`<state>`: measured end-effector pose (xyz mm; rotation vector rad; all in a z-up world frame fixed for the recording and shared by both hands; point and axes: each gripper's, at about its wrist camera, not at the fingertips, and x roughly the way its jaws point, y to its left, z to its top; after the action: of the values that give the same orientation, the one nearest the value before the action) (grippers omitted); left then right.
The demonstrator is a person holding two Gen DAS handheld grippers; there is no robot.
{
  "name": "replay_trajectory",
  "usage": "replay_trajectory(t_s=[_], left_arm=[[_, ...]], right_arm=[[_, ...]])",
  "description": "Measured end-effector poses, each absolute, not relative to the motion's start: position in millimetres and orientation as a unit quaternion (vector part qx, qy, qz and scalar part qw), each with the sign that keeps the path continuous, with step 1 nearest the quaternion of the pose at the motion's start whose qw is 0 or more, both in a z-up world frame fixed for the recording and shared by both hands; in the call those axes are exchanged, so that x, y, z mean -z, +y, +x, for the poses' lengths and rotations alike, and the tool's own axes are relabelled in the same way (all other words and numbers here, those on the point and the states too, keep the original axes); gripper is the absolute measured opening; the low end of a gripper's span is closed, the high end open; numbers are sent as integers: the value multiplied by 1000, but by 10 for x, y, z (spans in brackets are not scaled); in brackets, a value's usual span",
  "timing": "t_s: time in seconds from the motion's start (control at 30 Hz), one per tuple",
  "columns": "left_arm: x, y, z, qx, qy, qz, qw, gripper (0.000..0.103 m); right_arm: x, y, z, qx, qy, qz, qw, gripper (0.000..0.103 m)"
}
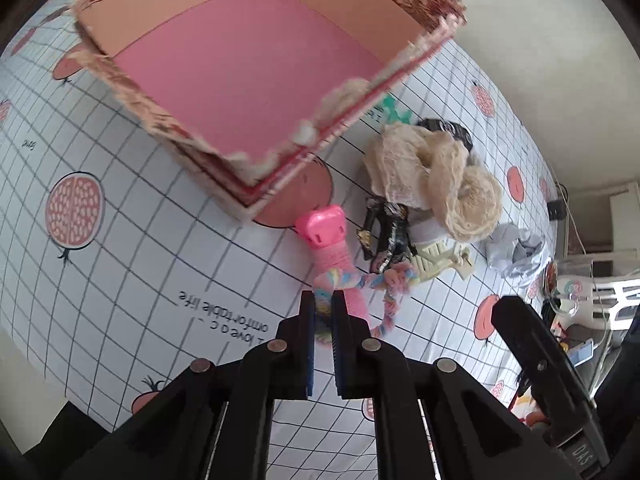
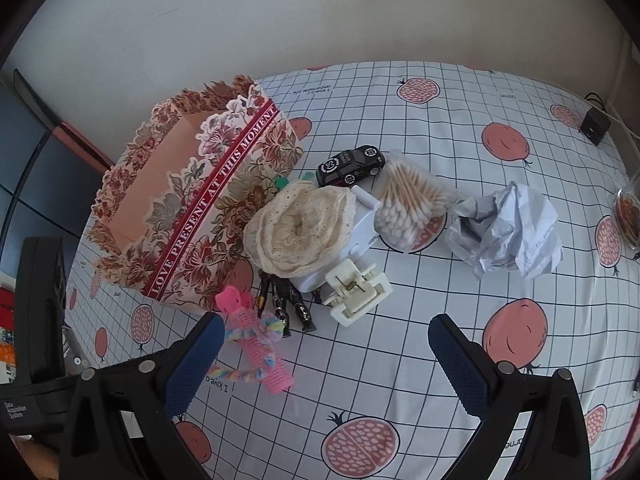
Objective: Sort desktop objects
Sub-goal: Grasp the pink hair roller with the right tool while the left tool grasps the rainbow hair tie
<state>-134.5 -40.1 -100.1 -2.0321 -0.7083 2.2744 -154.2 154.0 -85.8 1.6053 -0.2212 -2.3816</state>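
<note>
"LOVE PRESENT AT THIS MOMENT" is printed on the floral box (image 2: 208, 216) — "comfortable life" on the tablecloth (image 1: 120, 264), "Data Acquisition System" on a gripper strap (image 2: 16, 414).

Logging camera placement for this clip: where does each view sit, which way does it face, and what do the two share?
Left wrist: on the left hand-held gripper, looking steeply down along its fingers, shut on a rainbow braided cord by the pink hair roller; floral box ahead; the other gripper's black body shows at right.
Right wrist: on the right hand-held gripper, open and empty, angled down at the checked tablecloth, cotton swabs, crumpled paper.
Shared: box, roller, cream lace scrunchie, cream claw clip.
</note>
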Motion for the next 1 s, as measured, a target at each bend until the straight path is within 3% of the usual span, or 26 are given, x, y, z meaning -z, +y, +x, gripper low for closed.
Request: replay_trajectory(t_s=[0.57,0.77,1.0], left_arm=[[1061,-1077,-1234,-705,-306,-629,-117,7],[1078,-1180,-1217,-692,-331,-629,-124,7],[1074,-1276,-1211,-680,-359,-627,-121,7]], right_arm=[[1149,914,-1377,792,2,582,184,102],[1195,744,-1342,783,-3,588,201,96],[1338,583,-1333,765,-5,608,211,81]])
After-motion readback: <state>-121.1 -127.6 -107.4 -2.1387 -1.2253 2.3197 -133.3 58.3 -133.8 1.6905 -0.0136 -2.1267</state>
